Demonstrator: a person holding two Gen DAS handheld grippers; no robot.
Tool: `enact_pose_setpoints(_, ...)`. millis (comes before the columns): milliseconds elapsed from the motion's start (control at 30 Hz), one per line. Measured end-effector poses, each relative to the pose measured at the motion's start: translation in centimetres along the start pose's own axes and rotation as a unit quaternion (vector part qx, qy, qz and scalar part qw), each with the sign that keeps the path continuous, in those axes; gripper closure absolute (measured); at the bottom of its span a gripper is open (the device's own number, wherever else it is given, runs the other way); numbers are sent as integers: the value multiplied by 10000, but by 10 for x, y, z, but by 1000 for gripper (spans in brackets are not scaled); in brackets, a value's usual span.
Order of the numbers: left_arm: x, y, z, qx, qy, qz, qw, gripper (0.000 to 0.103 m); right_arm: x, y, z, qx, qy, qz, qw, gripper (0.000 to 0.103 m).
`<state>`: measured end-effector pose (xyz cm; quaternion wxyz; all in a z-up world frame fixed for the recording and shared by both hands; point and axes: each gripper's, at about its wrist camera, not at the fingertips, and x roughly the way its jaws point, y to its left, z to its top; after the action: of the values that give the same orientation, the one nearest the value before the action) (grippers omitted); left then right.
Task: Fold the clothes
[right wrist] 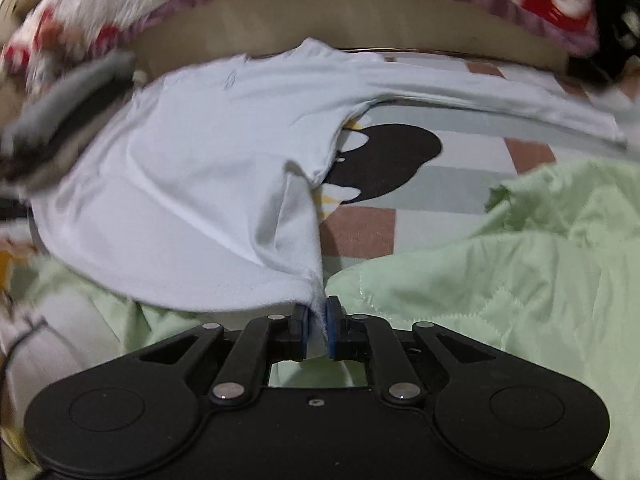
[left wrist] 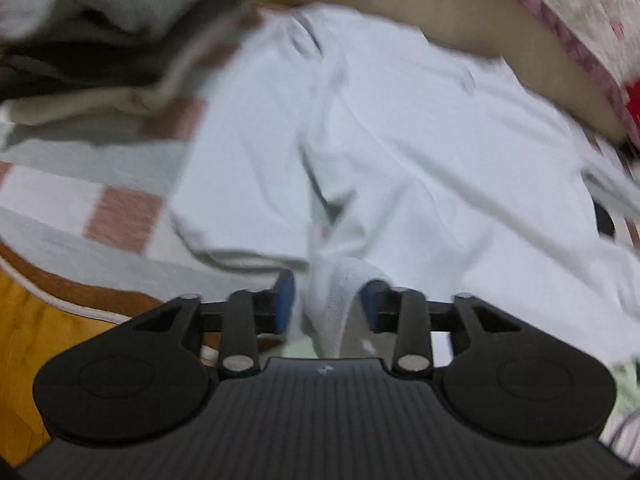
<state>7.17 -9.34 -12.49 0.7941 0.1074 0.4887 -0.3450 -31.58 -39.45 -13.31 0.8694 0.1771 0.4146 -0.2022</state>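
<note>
White T-shirt (left wrist: 400, 152) fills most of the left wrist view, spread over a checked sheet (left wrist: 80, 196) of pink, grey and white squares. Only this view shows the stack of folded clothes (left wrist: 100, 52), grey, dark and cream, lying at the upper left just beside the shirt, and a strip of orange floor (left wrist: 32, 340) at the lower left. The left gripper (left wrist: 328, 304) points steeply down; its blue pads (left wrist: 285, 300) stand apart, with a fold of the shirt's hem rising between them, and neither pad presses on it as far as the blur allows.

From the right wrist view the same shirt (right wrist: 192, 168) lies to the left, one sleeve stretched away to the right. Shown only here are a pale green quilt (right wrist: 500, 280) at the right and under the gripper, and a black cartoon print (right wrist: 384, 160) on the sheet (right wrist: 460, 184) beyond the shirt. The right gripper (right wrist: 318, 328) also tilts downward, its pads nearly together and pinching a corner of the shirt's hem, which pulls taut up from the jaws. A patterned red and cream cloth (right wrist: 120, 4) runs across the top.
</note>
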Motion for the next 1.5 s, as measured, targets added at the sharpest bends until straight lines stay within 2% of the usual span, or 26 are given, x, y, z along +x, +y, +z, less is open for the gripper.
enact_pose_setpoints(167, 23, -30, -4, 953, 606, 160, 9935, 48, 2, 21, 0, -950, -104, -253, 9951, 82)
enact_pose_setpoints(233, 28, -35, -5, 1238, 660, 253, 9898, 53, 2, 26, -2, -1280, -156, -301, 9912, 74)
enact_pose_setpoints(267, 27, -34, -4, 1321, 597, 265, 9891, 67, 1, 29, -3, -1454, -178, -347, 9886, 71)
enact_pose_setpoints(300, 25, -33, -2, 1402, 503, 239, 9886, 90, 1, 32, -5, -1661, -217, -398, 9851, 70)
enact_pose_setpoints(333, 23, -30, 0, 1466, 376, 218, 9882, 100, 0, 37, -6, -1889, -265, -431, 9807, 69)
enact_pose_setpoints(433, 8, -26, 5, 1648, -238, 116, 9860, 101, 2, 52, -10, -2588, -370, -483, 9640, 60)
enact_pose_setpoints(500, -2, -23, 10, 1511, -582, 4, 9868, 101, 11, 62, -11, -3152, -348, -548, 9468, 59)
enact_pose_setpoints(533, -5, -20, 12, 1415, -722, -49, 9873, 101, 17, 67, -11, -3419, -317, -589, 9373, 63)
enact_pose_setpoints(567, -7, -19, 14, 1329, -859, -87, 9874, 101, 24, 69, -5, -3526, -280, -605, 9334, 77)
enact_pose_setpoints(600, -7, -18, 16, 1275, -968, -84, 9871, 100, 28, 66, 3, -3378, -290, -514, 9394, 87)
enact_pose_setpoints(633, -5, -16, 18, 1234, -1025, -88, 9870, 100, 29, 59, 15, -3034, -289, -308, 9519, 96)
enact_pose_setpoints(700, -1, -13, 20, 1085, -1074, -116, 9882, 98, 31, 34, 41, -1980, -328, 174, 9795, 97)
enact_pose_setpoints(767, 7, -7, 19, 881, -1018, -198, 9907, 98, 34, 9, 60, -1029, -400, 403, 9931, 97)
enact_pose_setpoints(867, 20, -4, 16, 773, -860, -196, 9931, 94, 40, -26, 76, 98, -461, 492, 9977, 97)
enact_pose_setpoints(933, 27, -4, 14, 830, -693, -173, 9940, 79, 43, -39, 82, 539, -452, 536, 9961, 97)
enact_pose_setpoints(1000, 38, -9, 10, 1009, -362, -153, 9941, 40, 44, -39, 81, 621, -460, 464, 9959, 97)
enact_pose_setpoints(1100, 60, -17, 3, 1274, 193, 244, 9914, 34, 47, -34, 77, 600, -430, 144, 9972, 97)
enact_pose_setpoints(1167, 59, -20, 2, 1362, 118, 327, 9901, 33, 48, -35, 73, 597, -477, 84, 9970, 97)
enact_pose_setpoints(1233, 58, -23, 1, 1471, 22, 440, 9881, 45, 52, -34, 67, 501, -461, 19, 9977, 94)
enact_pose_setpoints(1267, 54, -25, 0, 1594, -103, 611, 9853, 73, 53, -34, 64, 414, -430, -29, 9982, 87)
enact_pose_setpoints(1300, 49, -28, -1, 1698, -234, 793, 9820, 92, 55, -33, 60, 327, -399, -77, 9986, 86)
enact_pose_setpoints(1333, 43, -30, -1, 1779, -390, 955, 9786, 94, 57, -33, 57, 232, -359, -125, 9990, 84)
enact_pose_setpoints(1367, 33, -31, -1, 1778, -633, 1048, 9764, 98, 63, -30, 53, 2, -155, -173, 9997, 90)
enact_pose_setpoints(1400, 19, -30, -1, 1740, -892, 1118, 9743, 101, 61, -29, 51, -64, -46, -62, 10000, 96)
enact_pose_setpoints(1467, -19, -27, 1, 1538, -1385, 1253, 9703, 101, 55, -28, 47, -184, 162, 168, 9996, 98)
enact_pose_setpoints(1500, -41, -24, 1, 1383, -1626, 1288, 9684, 101, 37, -31, 49, -22, 60, 405, 9992, 98)
